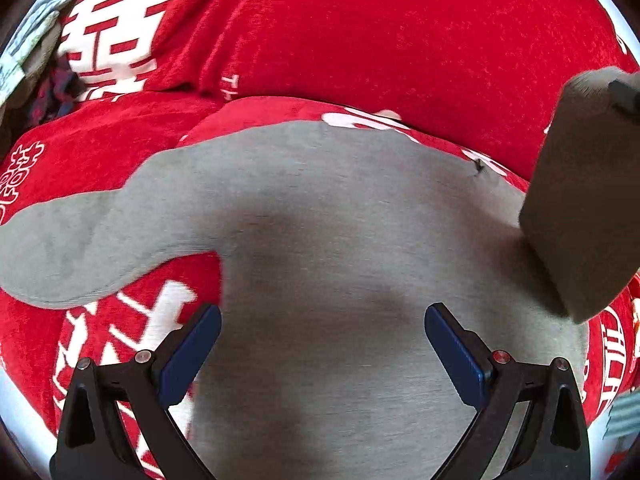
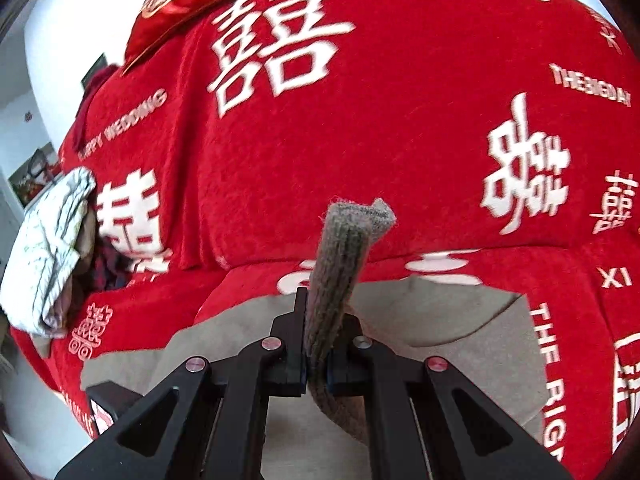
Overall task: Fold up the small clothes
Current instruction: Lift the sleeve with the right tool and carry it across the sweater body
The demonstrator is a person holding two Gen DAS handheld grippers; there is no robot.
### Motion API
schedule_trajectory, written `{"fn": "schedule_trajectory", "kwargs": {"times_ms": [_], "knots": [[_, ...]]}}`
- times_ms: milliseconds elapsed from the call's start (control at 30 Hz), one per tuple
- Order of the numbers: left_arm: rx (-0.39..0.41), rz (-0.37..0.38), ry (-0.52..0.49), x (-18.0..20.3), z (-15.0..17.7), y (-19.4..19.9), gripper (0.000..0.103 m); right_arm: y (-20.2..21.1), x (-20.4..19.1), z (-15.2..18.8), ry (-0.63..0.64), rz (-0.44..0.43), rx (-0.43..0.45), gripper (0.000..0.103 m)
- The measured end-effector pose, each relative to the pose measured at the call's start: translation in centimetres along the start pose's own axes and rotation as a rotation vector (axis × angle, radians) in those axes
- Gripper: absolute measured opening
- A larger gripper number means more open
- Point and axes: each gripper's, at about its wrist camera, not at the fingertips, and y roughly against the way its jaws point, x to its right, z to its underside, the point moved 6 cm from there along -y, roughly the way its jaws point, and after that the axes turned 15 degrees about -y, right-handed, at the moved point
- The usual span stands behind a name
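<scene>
A grey garment lies spread flat on the seat of a sofa draped in a red cover printed with white characters and English words. One sleeve stretches toward the seat's left edge. The other sleeve is lifted off the seat at its right side, its ribbed cuff standing up between the right tongs, which are pressed together on it. From the left wrist view this raised sleeve hangs as a grey slab by the right edge of the seat, partly blocking the cover behind it. The left tongs are spread wide above the body of the garment, pinching nothing. A small dark speck sits near the garment's upper right shoulder, perhaps a thread or an insect; the blur hides which. At the sofa's left end lies a heap of other clothes: a pale patterned piece on top and a dark patterned one beside it. A red satin cushion rests on top of the backrest
</scene>
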Motion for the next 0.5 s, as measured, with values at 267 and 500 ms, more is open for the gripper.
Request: {"fn": "schedule_trajectory", "kwargs": {"times_ms": [267, 500], "knots": [[-0.012, -0.019, 0.046, -2.7, 1.1, -0.3, 0.102, -2.0, -2.4, 4.2, 0.054, -0.025, -0.077, 0.006], [-0.024, -0.022, 0.079, -4.0, 2.1, -0.7, 0.102, -4.3, -2.9, 6.8, 0.078, -0.007, -0.135, 0.006]]}}
